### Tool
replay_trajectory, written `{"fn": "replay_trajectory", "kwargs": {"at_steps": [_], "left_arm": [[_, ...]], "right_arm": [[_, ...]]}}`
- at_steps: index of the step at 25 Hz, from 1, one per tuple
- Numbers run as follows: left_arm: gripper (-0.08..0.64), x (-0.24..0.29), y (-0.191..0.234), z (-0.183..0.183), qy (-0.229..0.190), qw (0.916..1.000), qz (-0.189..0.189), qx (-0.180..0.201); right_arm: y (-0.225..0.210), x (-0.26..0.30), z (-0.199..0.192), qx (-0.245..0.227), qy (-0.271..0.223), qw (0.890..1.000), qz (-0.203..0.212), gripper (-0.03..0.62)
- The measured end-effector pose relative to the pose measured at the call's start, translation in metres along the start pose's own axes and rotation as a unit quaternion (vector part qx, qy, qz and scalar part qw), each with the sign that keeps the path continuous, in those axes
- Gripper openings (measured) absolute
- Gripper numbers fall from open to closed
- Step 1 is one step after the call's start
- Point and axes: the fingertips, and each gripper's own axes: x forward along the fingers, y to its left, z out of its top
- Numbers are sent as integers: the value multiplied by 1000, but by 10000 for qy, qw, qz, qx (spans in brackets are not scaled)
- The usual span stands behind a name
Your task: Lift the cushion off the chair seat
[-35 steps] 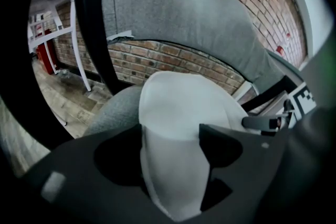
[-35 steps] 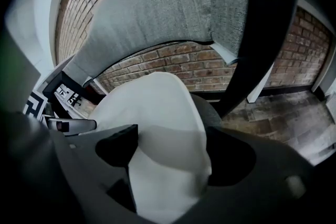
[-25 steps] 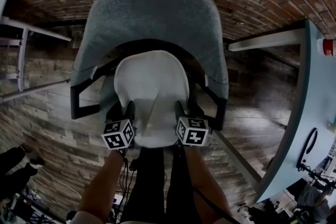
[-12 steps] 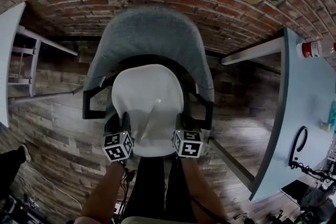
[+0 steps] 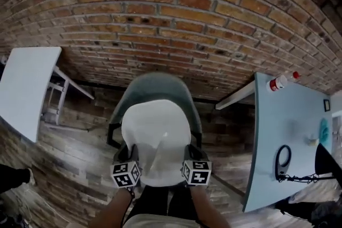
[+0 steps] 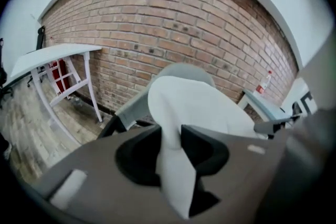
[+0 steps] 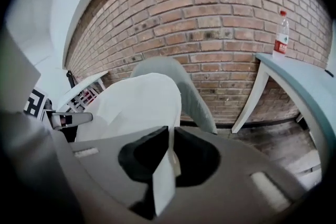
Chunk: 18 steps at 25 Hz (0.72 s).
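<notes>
Left gripper [image 6: 171, 150] and right gripper [image 7: 169, 150], jaws just closed in, each pinch the cushion's [image 5: 155, 133] near edge. It looks clear above the chair [image 5: 156, 84]. Keep hands level and grips tight so it doesn't slip.

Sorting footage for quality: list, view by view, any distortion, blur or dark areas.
Head view: fisheye bows the brick wall into arcs; cushion sharp, evenly lit. Left gripper view: black corners; left gripper, shut on the cushion, looks soft near the lens. Right gripper view: same black corners; right gripper blurry close up, bottle clear.
</notes>
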Motion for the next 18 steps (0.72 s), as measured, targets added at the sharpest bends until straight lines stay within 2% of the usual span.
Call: {"fn": "replay_trajectory", "kwargs": {"at_steps": [4,10,18], "left_arm": [[117,-31,-23,57,-363,9992,-127,68],[120,-83,-51,116,-902,9946,-305,418],[120,-125,-64,148,-1195,9915,-342,380]], "right_arm": [[3,-43,53,-68,-413,9991,-9,32],[10,-104,102,-101,-913,9958,-47,32],[21,-146,134,-214,-1191,9927,24,29]]}}
